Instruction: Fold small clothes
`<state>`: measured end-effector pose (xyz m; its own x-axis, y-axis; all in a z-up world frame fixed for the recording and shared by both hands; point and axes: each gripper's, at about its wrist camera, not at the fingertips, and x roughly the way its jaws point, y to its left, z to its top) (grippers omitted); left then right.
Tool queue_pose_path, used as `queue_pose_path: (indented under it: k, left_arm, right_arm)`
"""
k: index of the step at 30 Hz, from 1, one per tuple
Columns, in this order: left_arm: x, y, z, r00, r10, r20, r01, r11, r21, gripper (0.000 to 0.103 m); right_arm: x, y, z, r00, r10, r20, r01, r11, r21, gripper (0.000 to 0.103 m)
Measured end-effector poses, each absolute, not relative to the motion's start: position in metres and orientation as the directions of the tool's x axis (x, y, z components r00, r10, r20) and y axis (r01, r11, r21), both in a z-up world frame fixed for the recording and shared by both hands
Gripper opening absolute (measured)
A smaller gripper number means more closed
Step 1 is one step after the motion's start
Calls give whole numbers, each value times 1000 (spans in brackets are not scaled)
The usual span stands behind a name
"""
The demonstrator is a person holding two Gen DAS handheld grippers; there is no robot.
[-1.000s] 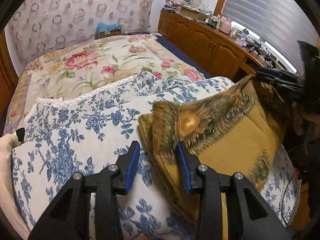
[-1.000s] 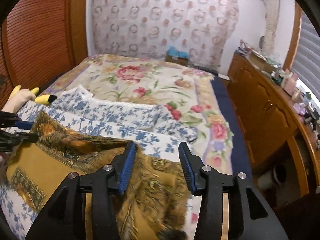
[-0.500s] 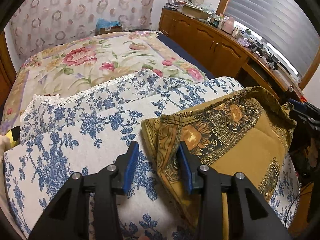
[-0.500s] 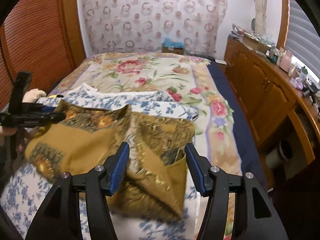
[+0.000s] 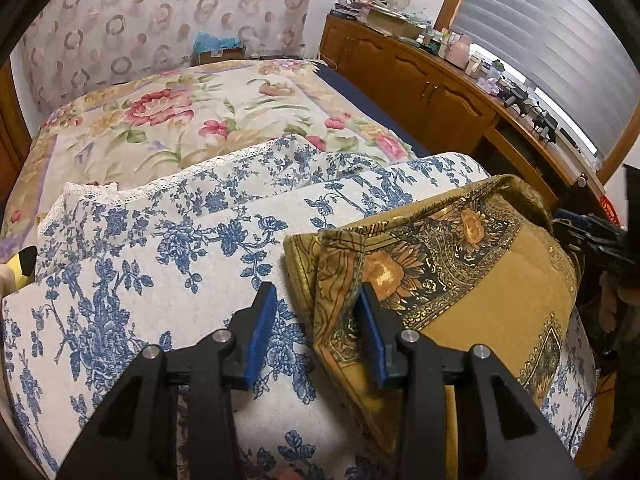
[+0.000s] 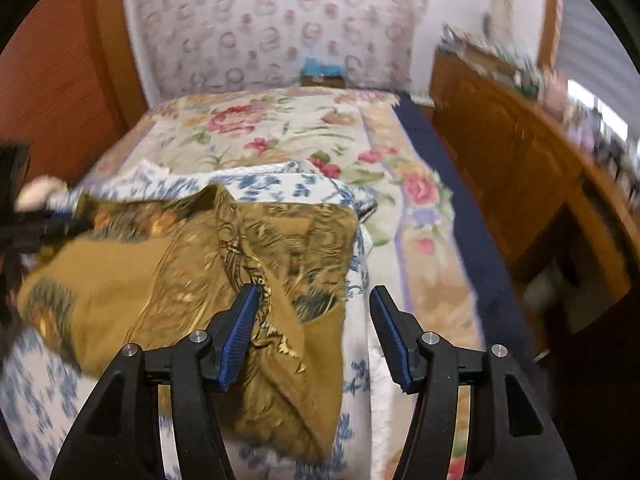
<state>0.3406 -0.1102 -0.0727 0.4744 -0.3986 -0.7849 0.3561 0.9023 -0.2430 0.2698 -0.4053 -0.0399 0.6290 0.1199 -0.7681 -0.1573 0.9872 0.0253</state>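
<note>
A mustard cloth (image 5: 460,280) with dark gold flower borders lies loosely folded on a blue-flowered white blanket (image 5: 160,260). My left gripper (image 5: 316,320) hovers at the cloth's near left corner, jaws open. The cloth's edge lies between them without being pinched, and the right pad rests over the fabric. In the blurred right wrist view the same cloth (image 6: 140,280) shows a raised crease. My right gripper (image 6: 316,328) stands open over its right end, with the left pad beside the crease. The right gripper (image 5: 588,232) also shows past the cloth's far right edge.
The blanket covers the near end of a bed with a rose-patterned spread (image 5: 180,120). A wooden cabinet (image 5: 420,80) with clutter on top runs along the right, under a blinded window. A yellow plush toy (image 5: 22,264) lies at the left edge. A small box (image 5: 218,46) stands by the wall.
The right gripper let go of the raised cloth corner, opened wider and drew back to the right. The cloth sank flat onto the blanket. The left gripper barely moved.
</note>
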Motion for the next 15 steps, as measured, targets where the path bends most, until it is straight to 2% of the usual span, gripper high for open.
queue_pose_path:
  k: [7,15]
  left_arm:
    - [347,-109,-75,465,-413,-783,348,898,-268,40]
    - [353,-111,-75,453,-441,-775,355,886,-297,39]
  right_arm:
    - [295,-407,-62,565,228,-793,-179,972,152,59]
    - [296,-400,-67,546,237,-804,-199,968,151,61]
